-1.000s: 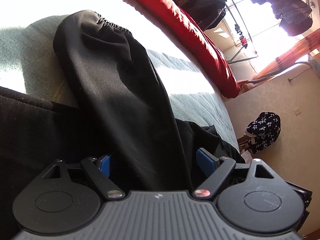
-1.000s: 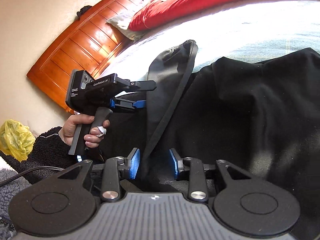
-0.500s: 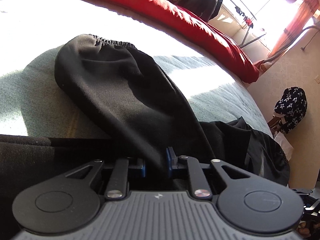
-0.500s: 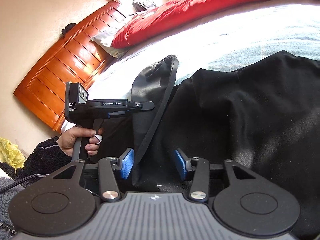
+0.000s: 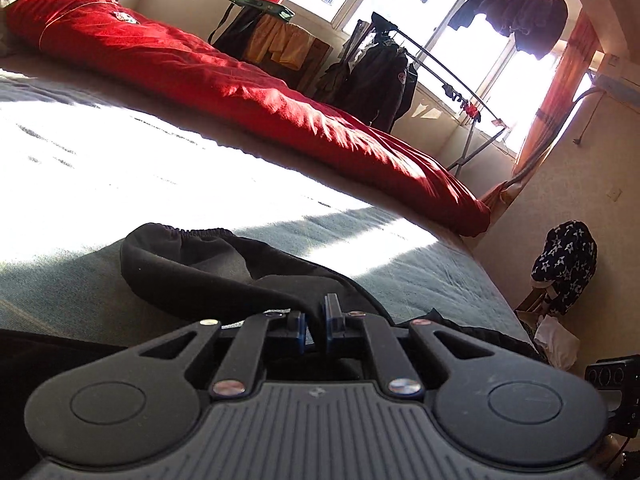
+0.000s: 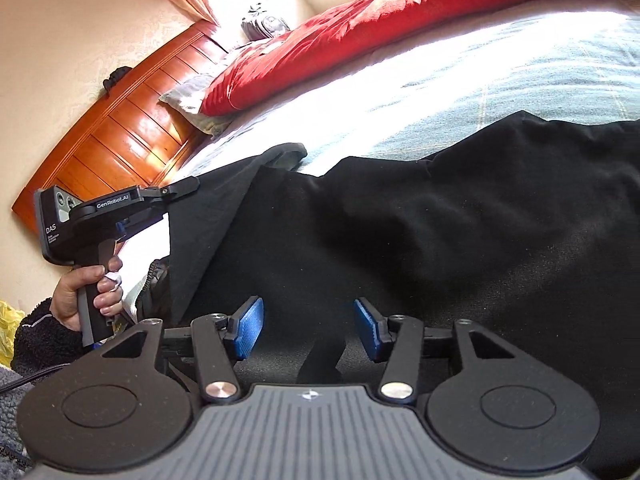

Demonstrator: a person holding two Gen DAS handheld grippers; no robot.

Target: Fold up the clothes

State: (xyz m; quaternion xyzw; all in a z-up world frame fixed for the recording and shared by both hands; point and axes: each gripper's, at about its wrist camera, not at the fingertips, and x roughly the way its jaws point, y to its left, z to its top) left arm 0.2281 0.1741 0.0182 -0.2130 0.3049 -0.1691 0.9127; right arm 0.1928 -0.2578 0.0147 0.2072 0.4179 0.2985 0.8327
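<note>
Left tongs (image 5: 316,326), apart a second ago, now clamped on black garment (image 6: 440,240) leg near elastic cuff, lifting it off bed (image 5: 420,276). Right tongs (image 6: 308,330) have just been widening, pads clear of cloth beneath. Fold-over looks next.

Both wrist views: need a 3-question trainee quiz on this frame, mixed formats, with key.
1. True or false: the left gripper is shut on the black garment.
2. The right gripper is: A) shut on the garment, B) open above the garment, C) out of view.
3. Fill in: the quilt along the far side of the bed is ____ in colour.

Key: 1 true, a fold of cloth is pinched between its pads. 2 B, the pads stand apart and press on nothing. 3 red.
</note>
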